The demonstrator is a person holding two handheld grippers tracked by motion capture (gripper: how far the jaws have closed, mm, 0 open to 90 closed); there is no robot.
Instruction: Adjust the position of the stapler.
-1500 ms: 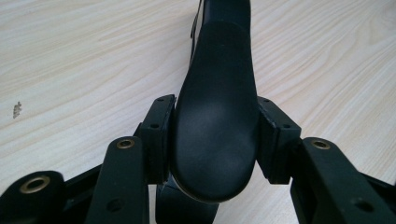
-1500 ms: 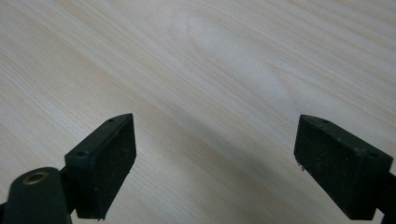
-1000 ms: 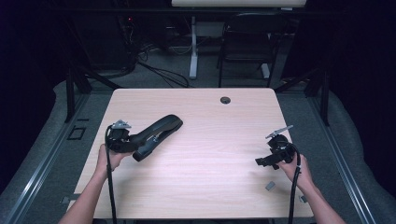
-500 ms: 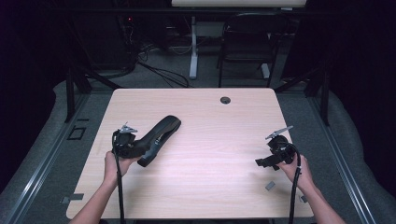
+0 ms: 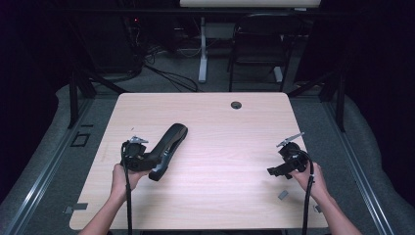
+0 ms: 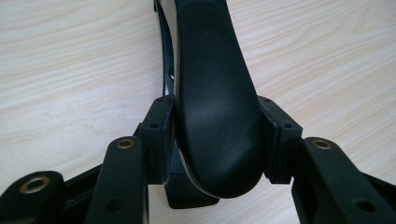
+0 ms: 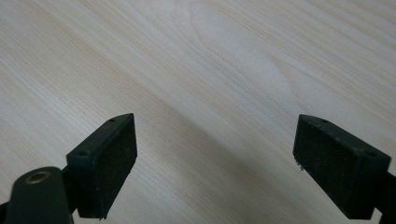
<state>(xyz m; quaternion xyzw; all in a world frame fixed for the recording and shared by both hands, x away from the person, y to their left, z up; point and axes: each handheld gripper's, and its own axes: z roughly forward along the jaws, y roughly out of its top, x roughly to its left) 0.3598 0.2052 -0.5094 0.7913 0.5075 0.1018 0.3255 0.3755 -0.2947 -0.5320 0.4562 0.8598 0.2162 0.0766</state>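
A black curved armrest pad [image 5: 170,143] lies slantwise on the left half of the wooden table [image 5: 220,132]. My left gripper [image 5: 150,164] is shut on its near end. In the left gripper view both pads press the sides of the armrest pad [image 6: 210,70], with my left gripper [image 6: 217,140] low over the table; a thin black bracket runs under the pad. My right gripper [image 5: 274,171] is held over the table's right side, pointing left. Its jaws stand wide apart in the right gripper view, my right gripper [image 7: 215,154] open with bare wood between them.
A round cable hole [image 5: 236,105] sits near the table's far edge. A small grey piece [image 5: 283,195] lies on the table by the right hand. A dark chair [image 5: 257,44] and cables stand beyond the far edge.
My left gripper has moved to the right and slightly nearer with the armrest pad in its grip. The right gripper has stayed in place.
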